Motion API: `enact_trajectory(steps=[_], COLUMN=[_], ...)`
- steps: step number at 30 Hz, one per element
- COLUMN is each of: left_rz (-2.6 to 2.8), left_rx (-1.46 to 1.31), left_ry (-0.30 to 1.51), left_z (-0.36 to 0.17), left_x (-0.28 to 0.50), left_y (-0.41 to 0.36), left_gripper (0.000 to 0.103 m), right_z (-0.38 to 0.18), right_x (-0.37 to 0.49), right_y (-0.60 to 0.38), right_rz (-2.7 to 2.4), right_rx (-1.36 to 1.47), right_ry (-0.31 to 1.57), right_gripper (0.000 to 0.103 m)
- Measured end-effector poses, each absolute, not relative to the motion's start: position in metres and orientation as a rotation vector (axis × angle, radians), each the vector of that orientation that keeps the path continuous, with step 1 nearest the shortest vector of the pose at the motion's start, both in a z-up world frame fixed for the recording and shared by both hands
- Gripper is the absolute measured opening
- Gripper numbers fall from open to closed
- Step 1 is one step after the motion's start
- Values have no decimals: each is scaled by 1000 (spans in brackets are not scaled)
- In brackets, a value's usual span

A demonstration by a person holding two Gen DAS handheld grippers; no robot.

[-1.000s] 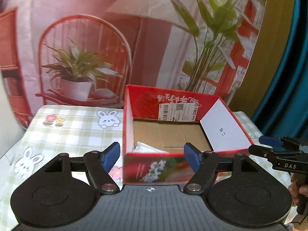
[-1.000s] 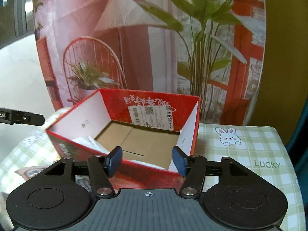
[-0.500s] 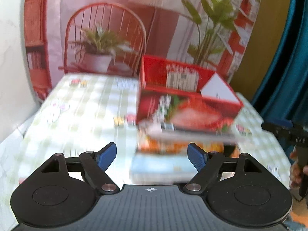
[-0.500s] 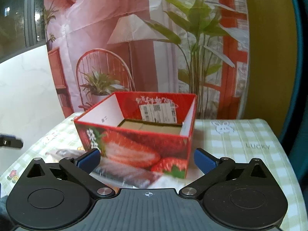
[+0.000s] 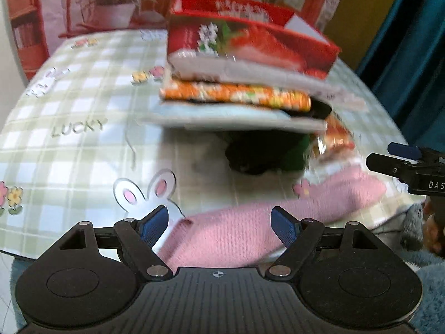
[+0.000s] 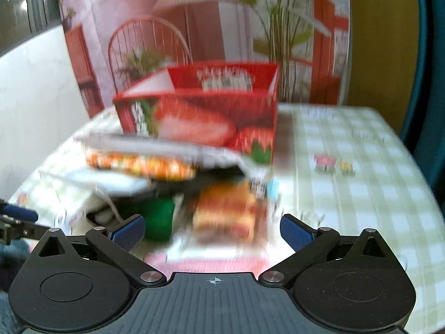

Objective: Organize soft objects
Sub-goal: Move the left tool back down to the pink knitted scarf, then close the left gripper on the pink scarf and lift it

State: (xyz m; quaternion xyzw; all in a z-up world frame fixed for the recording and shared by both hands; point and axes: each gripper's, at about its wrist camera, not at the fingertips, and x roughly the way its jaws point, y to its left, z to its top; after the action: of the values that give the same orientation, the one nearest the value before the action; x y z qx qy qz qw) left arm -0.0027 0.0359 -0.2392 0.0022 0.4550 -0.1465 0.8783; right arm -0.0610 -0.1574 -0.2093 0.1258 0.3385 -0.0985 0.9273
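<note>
A red strawberry-print box (image 5: pixel 244 41) stands open at the far side of the checked table; it also shows in the right wrist view (image 6: pixel 200 117). In front of it lies a blurred pile of flat packets, one orange-patterned (image 5: pixel 236 94), over a dark green and black item (image 5: pixel 267 153). A pink knitted cloth (image 5: pixel 278 222) lies at the near edge. My left gripper (image 5: pixel 219 222) is open and empty, low over the pink cloth. My right gripper (image 6: pixel 211 229) is open and empty before a snack packet (image 6: pixel 225 208); its tip shows in the left wrist view (image 5: pixel 400 164).
The checked tablecloth (image 5: pixel 69 128) with rabbit and flower prints covers the table. A blue-grey fluffy item (image 5: pixel 422 250) sits at the near right edge. A printed backdrop with plants and a chair (image 6: pixel 150 41) hangs behind the table.
Both grippers have pulled back from over the box and dropped toward the near table edge. The pile and pink cloth have come into view. Both sets of jaws have widened.
</note>
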Motion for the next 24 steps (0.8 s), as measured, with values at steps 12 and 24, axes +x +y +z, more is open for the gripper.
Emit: enact_trajectory(steps=[12,24], left_rz=[-316,-301], left_rx=[82,37], left_ry=[1091,1069], left_z=[-277,-286], left_x=[10,34], left_y=[14,18], left_gripper=[75,63], right_z=[-239,-258], right_x=[-54,-39], right_y=[-144,-148], right_rz=[-189,-168], right_rx=[239,288], right_ry=[853,959], right_gripper=[100,90])
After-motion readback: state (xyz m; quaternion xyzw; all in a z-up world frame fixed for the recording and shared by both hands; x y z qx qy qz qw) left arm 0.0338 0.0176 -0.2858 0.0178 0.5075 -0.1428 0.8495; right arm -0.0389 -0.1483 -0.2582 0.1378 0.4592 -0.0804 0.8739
